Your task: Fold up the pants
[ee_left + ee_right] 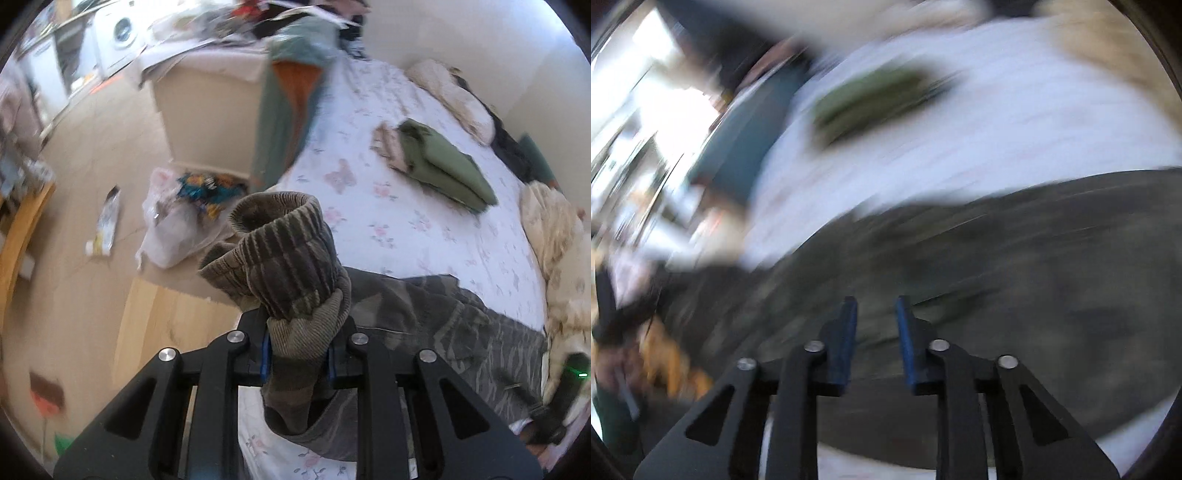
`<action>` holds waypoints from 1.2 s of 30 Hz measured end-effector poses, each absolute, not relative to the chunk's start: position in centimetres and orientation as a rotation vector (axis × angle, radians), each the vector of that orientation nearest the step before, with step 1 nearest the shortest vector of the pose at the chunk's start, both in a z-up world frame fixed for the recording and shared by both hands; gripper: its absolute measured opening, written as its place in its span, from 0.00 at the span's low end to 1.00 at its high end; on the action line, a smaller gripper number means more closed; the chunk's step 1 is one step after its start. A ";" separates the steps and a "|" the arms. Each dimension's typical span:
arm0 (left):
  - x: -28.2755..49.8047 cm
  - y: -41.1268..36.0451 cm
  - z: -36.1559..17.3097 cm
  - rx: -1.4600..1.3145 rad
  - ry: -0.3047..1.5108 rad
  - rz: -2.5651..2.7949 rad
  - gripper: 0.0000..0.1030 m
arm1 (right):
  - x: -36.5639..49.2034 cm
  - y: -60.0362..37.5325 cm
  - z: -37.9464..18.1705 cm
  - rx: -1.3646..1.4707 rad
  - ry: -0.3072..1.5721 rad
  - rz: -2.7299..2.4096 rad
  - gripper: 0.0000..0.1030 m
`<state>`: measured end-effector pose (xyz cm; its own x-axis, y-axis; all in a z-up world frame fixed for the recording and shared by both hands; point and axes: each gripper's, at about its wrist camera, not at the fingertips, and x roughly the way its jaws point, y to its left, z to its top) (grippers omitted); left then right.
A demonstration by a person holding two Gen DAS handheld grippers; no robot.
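Dark camouflage pants (461,325) lie on the floral bed sheet (406,206). My left gripper (297,354) is shut on their ribbed cuffs (291,254), which bunch up above the jaws, lifted off the bed. In the right wrist view, which is heavily motion-blurred, the pants (1015,277) spread across the lower frame. My right gripper (875,314) is open and empty just above the fabric, with its blue pads (846,343) apart.
A folded green garment (443,162) lies further up the bed, also blurred in the right wrist view (868,99). Beige pillows (554,221) line the right side. A teal jacket (291,96) hangs at the bed's edge. A plastic bag (177,229) lies on the floor.
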<state>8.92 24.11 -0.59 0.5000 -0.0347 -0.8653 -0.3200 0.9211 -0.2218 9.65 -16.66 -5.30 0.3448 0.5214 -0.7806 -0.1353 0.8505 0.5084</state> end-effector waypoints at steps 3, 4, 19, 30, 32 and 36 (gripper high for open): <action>9.1 21.9 0.0 -0.289 1.019 0.118 0.17 | 8.8 -7.5 -9.2 0.360 1.244 0.644 0.10; 9.1 21.2 0.1 -0.261 1.010 0.102 0.17 | 8.5 -5.2 -10.3 0.345 1.280 0.673 0.10; 10.5 13.2 0.8 -0.117 0.990 -0.050 0.17 | 6.7 -10.9 -8.0 0.182 1.247 0.561 0.10; 10.9 7.1 1.0 0.070 0.972 0.021 0.17 | 6.9 -30.4 -3.9 0.325 0.997 0.077 0.95; 10.5 4.8 1.2 0.125 0.959 0.021 0.17 | 7.6 -31.8 -3.1 0.434 0.946 0.091 0.94; 9.4 -1.3 0.4 0.242 0.945 -0.020 0.17 | 7.7 -32.7 -0.5 0.417 0.879 0.083 0.95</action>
<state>9.42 -1.30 0.37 0.5878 0.0884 -0.8042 0.1225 0.9728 0.1965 7.70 -32.66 -0.52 0.6401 0.2398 -0.7299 0.0989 0.9164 0.3878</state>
